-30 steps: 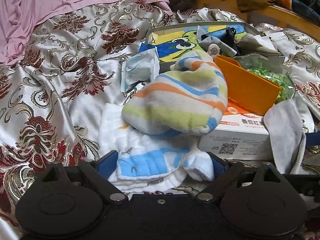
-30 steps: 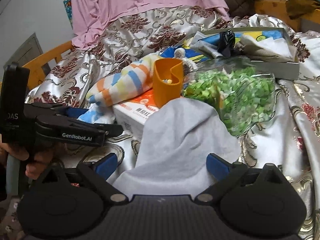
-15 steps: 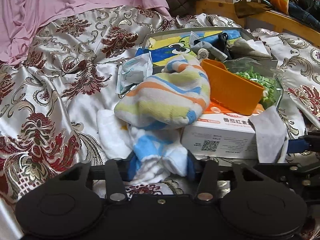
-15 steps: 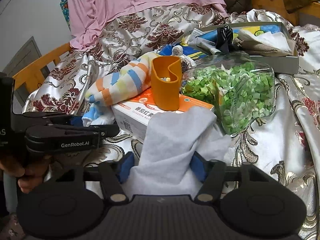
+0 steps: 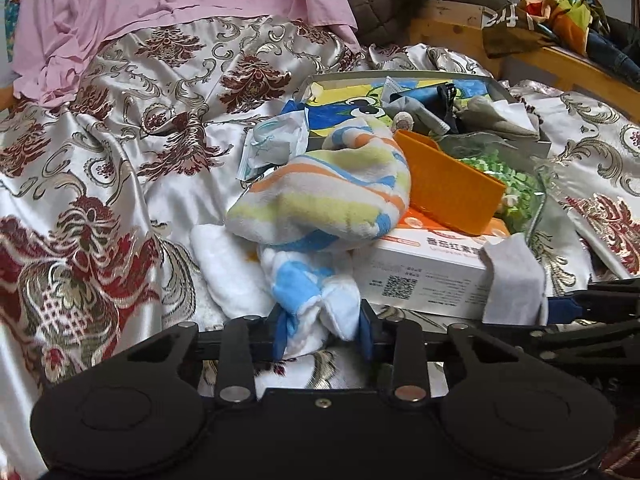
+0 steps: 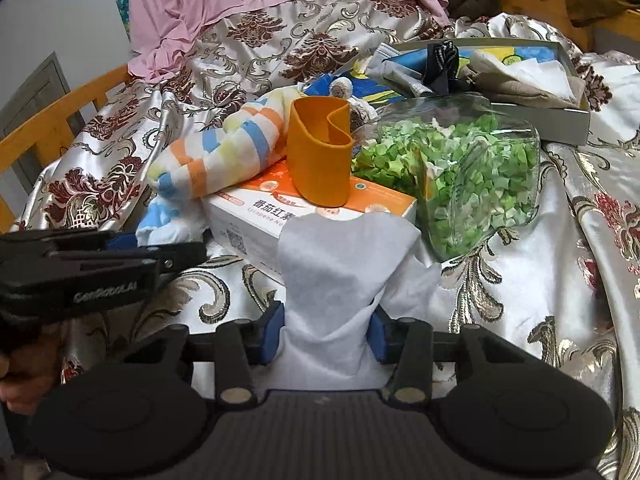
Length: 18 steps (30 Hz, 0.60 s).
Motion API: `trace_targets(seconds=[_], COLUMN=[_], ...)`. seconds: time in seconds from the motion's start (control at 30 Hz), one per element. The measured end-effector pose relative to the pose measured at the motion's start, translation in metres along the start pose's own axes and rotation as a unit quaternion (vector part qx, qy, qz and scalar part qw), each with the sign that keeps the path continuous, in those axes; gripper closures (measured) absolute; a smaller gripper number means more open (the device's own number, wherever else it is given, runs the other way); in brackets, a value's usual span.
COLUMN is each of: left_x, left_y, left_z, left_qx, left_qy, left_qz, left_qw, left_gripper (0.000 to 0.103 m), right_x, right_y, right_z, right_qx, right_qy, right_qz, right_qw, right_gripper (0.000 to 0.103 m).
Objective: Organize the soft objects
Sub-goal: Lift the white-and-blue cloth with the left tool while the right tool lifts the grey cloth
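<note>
My left gripper (image 5: 323, 330) has its jaws closing, and the blue pads press a bunched white and blue cloth (image 5: 308, 284) between them. That cloth runs up under a rolled striped towel (image 5: 324, 196), which leans on a white and orange box (image 5: 420, 276). My right gripper (image 6: 326, 336) is closing too, with its pads pinching the lower end of a grey cloth (image 6: 340, 272) that drapes over the box (image 6: 248, 216) corner. In the right wrist view the striped towel (image 6: 224, 152) lies at the left of the box.
An orange cup (image 6: 320, 152) stands on the box, beside a clear bag of green paper bits (image 6: 472, 176). Behind them sits a shallow tray (image 5: 400, 74) with more cloths. All lie on a patterned satin sheet (image 5: 120, 140) under a pink cloth (image 5: 160, 0).
Both grippers' jaws went from wide apart to pinched on their cloths. The white and blue cloth is now bunched and pulled out from under the towel. The grey cloth is gathered narrow.
</note>
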State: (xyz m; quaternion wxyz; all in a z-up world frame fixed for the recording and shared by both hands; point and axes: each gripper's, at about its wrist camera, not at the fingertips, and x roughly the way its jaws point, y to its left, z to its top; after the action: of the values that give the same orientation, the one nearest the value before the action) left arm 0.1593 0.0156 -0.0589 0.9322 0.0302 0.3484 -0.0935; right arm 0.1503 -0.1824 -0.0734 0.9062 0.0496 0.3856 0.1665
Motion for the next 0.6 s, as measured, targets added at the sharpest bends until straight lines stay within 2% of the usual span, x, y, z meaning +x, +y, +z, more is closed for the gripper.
trace_targets(seconds=[0.13, 0.23, 0.43, 0.6], left_x=[-0.011, -0.017, -0.032, -0.045], left_y=[-0.006, -0.012, -0.016, -0.028], left_z=[-0.006, -0.011, -0.019, -0.027], left_qx=[-0.013, -0.01, -0.045, -0.049], left_qy=[-0.008, -0.012, -0.015, -0.013], left_qz=[0.001, 0.005, -0.003, -0.012], left_qw=[0.9999, 0.9999, 0.9989, 0.9987], left_gripper=[0.068, 0.068, 0.07, 0.071], right_x=[-0.002, -0.005, -0.011, -0.019], right_y=[-0.004, -0.008, -0.012, -0.014], right_z=[0.0, 0.0, -0.002, -0.004], right_qx=[0.012, 0.024, 0.038, 0.055], right_qy=[0.004, 0.01, 0.022, 0.024], right_qz=[-0.008, -0.009, -0.003, 0.011], right_qw=[1.0, 1.0, 0.999, 0.998], right_gripper=[0.073, 0.08, 0.088, 0.091])
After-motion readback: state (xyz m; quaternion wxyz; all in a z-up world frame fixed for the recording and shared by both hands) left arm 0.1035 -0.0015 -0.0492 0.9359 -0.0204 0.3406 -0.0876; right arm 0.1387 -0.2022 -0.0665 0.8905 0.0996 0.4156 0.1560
